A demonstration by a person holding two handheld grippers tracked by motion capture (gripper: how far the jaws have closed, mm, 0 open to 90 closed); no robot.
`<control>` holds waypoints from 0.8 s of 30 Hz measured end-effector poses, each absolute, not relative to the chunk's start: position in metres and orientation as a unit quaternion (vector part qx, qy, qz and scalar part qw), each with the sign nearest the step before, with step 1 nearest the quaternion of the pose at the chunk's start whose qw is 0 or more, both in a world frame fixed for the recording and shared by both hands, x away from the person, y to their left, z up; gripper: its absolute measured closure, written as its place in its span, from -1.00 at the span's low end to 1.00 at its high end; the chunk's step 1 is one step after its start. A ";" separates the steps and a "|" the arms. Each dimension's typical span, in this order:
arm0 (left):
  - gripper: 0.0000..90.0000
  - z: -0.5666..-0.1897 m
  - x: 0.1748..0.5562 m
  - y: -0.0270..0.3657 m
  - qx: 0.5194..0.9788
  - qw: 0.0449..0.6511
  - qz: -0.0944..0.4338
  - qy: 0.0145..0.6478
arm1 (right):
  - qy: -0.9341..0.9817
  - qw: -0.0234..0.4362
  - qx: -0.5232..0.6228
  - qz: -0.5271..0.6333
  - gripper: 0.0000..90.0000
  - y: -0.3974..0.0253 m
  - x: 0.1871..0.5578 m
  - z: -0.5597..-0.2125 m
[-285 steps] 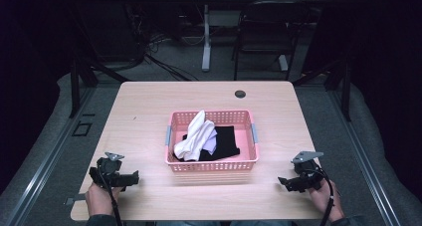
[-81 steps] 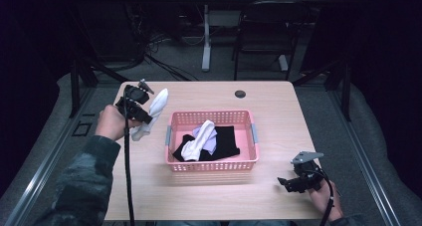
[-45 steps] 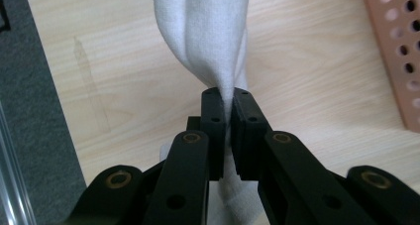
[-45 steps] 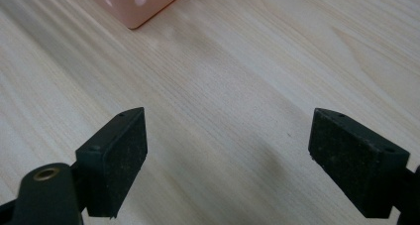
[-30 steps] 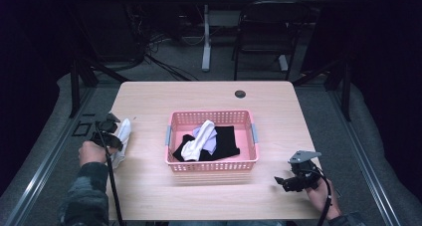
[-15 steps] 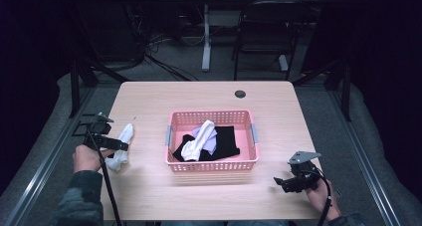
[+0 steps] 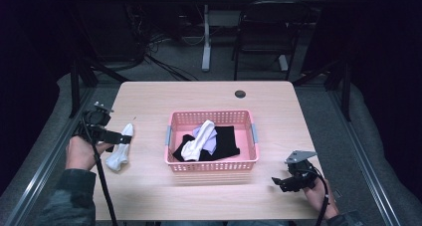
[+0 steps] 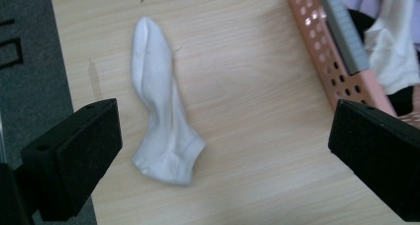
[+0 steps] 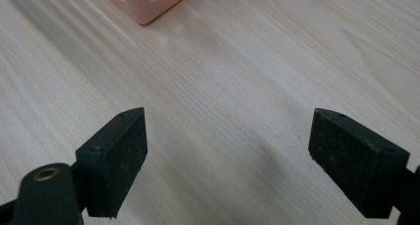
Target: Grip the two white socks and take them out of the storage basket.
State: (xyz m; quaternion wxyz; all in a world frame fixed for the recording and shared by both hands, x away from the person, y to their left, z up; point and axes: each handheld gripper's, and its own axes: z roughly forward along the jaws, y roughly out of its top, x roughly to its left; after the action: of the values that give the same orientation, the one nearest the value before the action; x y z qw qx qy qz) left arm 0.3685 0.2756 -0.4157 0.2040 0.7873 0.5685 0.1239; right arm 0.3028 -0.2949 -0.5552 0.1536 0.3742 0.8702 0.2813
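High view: left gripper hovers over a white sock lying flat on the table, left of the pink basket, apparently set apart for sorting; jaws wide and empty, the sock between them but untouched in the left gripper view; right gripper rests near the front right edge, jaws wide, holding nothing; the basket holds a white sock, lilac cloth and black garments.
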 end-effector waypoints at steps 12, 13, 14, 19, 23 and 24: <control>-1.00 -0.390 0.384 0.228 0.816 0.219 0.133 0.518 | 0.864 0.153 0.386 0.285 -0.68 -0.301 0.299 -0.555; -1.00 -0.389 0.386 0.223 0.818 0.221 0.133 0.514 | 0.864 0.154 0.386 0.283 -0.68 -0.302 0.298 -0.555; -1.00 -0.389 0.391 0.214 0.824 0.220 0.132 0.506 | 0.862 0.153 0.389 0.285 -0.68 -0.304 0.297 -0.556; -1.00 -0.394 0.403 0.192 0.842 0.207 0.120 0.484 | 0.861 0.155 0.395 0.280 -0.68 -0.307 0.294 -0.555; -1.00 -0.398 0.410 0.172 0.852 0.206 0.115 0.467 | 0.862 0.154 0.395 0.278 -0.68 -0.307 0.295 -0.556; -1.00 -0.400 0.412 0.167 0.854 0.205 0.112 0.464 | 0.862 0.154 0.395 0.277 -0.68 -0.307 0.294 -0.556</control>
State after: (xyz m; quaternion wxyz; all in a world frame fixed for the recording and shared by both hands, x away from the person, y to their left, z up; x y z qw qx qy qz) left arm 0.4125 0.1674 -0.4004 0.2052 0.8543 0.4642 0.1118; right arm 0.2944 -0.3068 -0.5561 0.1542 0.3948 0.8622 0.2774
